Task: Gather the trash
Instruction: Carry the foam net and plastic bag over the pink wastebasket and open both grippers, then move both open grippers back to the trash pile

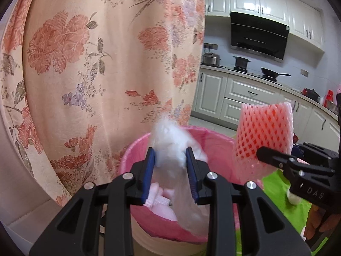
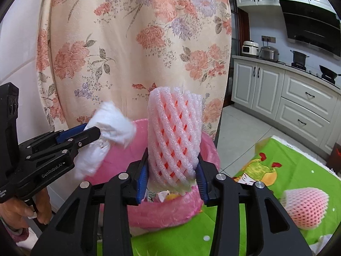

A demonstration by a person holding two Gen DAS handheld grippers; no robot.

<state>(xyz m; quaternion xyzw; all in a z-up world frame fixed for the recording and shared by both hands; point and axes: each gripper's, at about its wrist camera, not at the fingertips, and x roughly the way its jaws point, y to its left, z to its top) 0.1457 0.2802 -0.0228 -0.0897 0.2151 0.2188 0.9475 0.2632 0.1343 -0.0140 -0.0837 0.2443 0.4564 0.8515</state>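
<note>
The left tool (image 1: 170, 155) clamped on crumpled plastic (image 1: 170, 136) and the right tool (image 2: 173, 170) pinching a foam net (image 2: 174, 132) hang over the part-filled pink-lined bin (image 2: 136, 125); another foam sleeve (image 2: 302, 207) awaits on the table (image 2: 277, 155).

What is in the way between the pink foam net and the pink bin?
Nothing visible. The pink foam net sleeve stands upright between the right gripper pads, just above the open pink-lined trash bin. The mouth below is open.

Both wrist fisheyes look forward and downward, close over the pink-lined trash bin (image 1: 136, 149) (image 2: 210, 149), floral curtain (image 1: 85, 64) (image 2: 138, 42) behind; each view catches the other gripper.
</note>
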